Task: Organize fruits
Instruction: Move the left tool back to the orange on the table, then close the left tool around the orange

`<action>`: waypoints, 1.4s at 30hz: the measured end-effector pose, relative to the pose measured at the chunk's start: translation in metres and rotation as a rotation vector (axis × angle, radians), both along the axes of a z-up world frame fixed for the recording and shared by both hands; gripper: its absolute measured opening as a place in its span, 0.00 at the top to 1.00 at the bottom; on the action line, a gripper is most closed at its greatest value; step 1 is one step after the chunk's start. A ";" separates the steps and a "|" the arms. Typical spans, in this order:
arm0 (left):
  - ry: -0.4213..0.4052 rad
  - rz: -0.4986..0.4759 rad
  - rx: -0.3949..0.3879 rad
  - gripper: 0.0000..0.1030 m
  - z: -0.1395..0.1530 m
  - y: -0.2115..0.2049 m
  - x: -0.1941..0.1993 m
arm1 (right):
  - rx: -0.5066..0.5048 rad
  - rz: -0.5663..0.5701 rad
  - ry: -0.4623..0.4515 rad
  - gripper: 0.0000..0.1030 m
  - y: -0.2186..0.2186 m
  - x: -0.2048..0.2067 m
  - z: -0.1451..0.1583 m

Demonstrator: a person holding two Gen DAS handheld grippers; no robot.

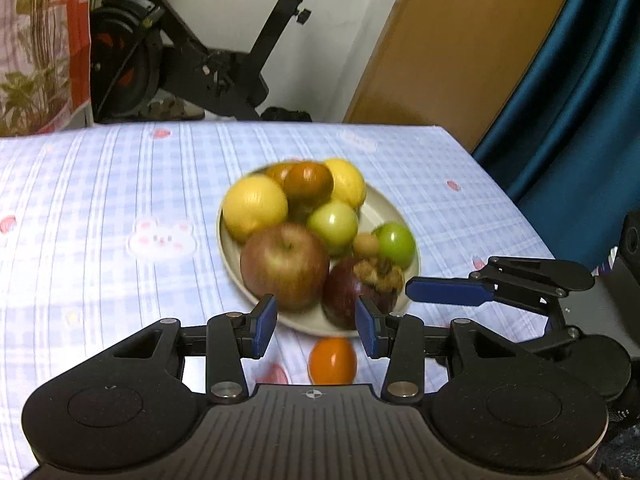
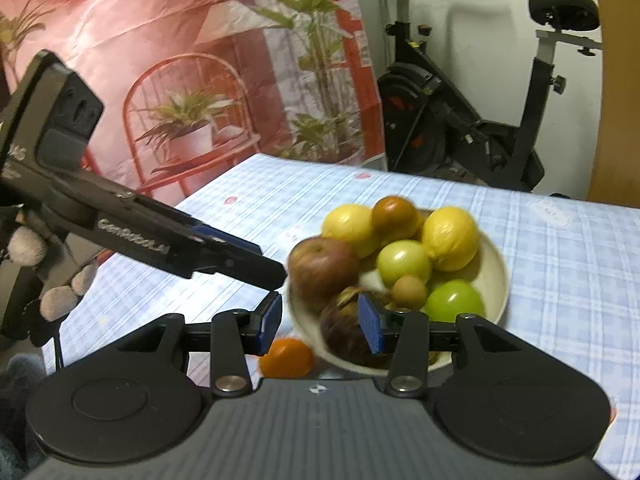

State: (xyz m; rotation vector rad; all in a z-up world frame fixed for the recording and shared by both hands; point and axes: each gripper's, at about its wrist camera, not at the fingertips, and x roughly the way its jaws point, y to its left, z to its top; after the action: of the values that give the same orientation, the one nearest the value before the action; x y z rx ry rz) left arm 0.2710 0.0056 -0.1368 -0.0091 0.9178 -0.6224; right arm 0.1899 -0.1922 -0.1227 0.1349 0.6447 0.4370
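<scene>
Plate (image 1: 400, 208): piled with fruit.
Orange (image 1: 332, 361): just beside the plate — on the cloth.
Left gripper (image 1: 316, 322): parted, empty.
Right gripper (image 2: 322, 322): parted, empty.

Look at the plate (image 1: 394, 216). It is piled full, so you have no free spot inside it: the red apple (image 1: 285, 266) and the dark purple fruit (image 1: 344, 294) block its near side, and the lemons (image 1: 256, 208) block the far side. One small orange fruit (image 1: 332, 361) lies on the cloth just in front of the plate, so that path is partly shut. The right gripper (image 1: 448, 291) sits close by the plate's near right edge. To the left of the plate, and behind it, the checked cloth (image 1: 100, 208) is bare and wide. You can pass there.
</scene>
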 end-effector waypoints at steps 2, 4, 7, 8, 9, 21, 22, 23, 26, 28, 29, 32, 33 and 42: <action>0.016 -0.004 0.003 0.56 -0.006 0.001 -0.003 | -0.011 0.026 0.013 0.56 0.006 -0.005 -0.004; 0.033 -0.008 0.003 0.56 -0.012 0.001 -0.006 | -0.022 0.048 0.031 0.56 0.012 -0.007 -0.010; 0.057 -0.009 -0.004 0.56 -0.019 0.001 -0.008 | -0.030 0.068 0.071 0.56 0.020 -0.009 -0.022; 0.064 -0.008 -0.007 0.56 -0.022 0.000 -0.008 | -0.034 0.074 0.087 0.56 0.022 -0.009 -0.026; 0.072 -0.007 -0.009 0.56 -0.025 0.000 -0.008 | -0.038 0.078 0.100 0.56 0.023 -0.007 -0.030; 0.133 -0.011 -0.027 0.57 -0.049 -0.009 -0.010 | -0.079 0.099 0.125 0.56 0.037 0.007 -0.046; 0.134 -0.011 -0.028 0.57 -0.050 -0.010 -0.010 | -0.081 0.099 0.124 0.56 0.038 0.007 -0.047; 0.135 -0.012 -0.030 0.57 -0.051 -0.011 -0.009 | -0.081 0.099 0.123 0.56 0.038 0.007 -0.048; 0.141 -0.013 -0.037 0.59 -0.055 -0.012 -0.009 | -0.082 0.100 0.121 0.56 0.039 0.005 -0.050; 0.140 -0.014 -0.037 0.64 -0.057 -0.013 -0.008 | -0.081 0.101 0.121 0.56 0.039 0.006 -0.051; 0.138 -0.014 -0.034 0.65 -0.057 -0.013 -0.009 | -0.080 0.102 0.123 0.56 0.039 0.006 -0.052; 0.133 -0.015 -0.034 0.65 -0.058 -0.014 -0.009 | -0.076 0.093 0.125 0.56 0.038 0.006 -0.054; 0.130 -0.018 -0.031 0.65 -0.058 -0.015 -0.009 | -0.073 0.090 0.124 0.56 0.038 0.006 -0.054; 0.110 -0.030 -0.017 0.65 -0.054 -0.015 -0.020 | -0.075 0.097 0.110 0.57 0.037 0.001 -0.051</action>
State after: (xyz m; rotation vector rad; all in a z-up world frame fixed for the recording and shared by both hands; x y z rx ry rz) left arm 0.2512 -0.0099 -0.1909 -0.0454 1.0206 -0.6629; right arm 0.1905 -0.1548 -0.1740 0.0573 0.7775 0.5004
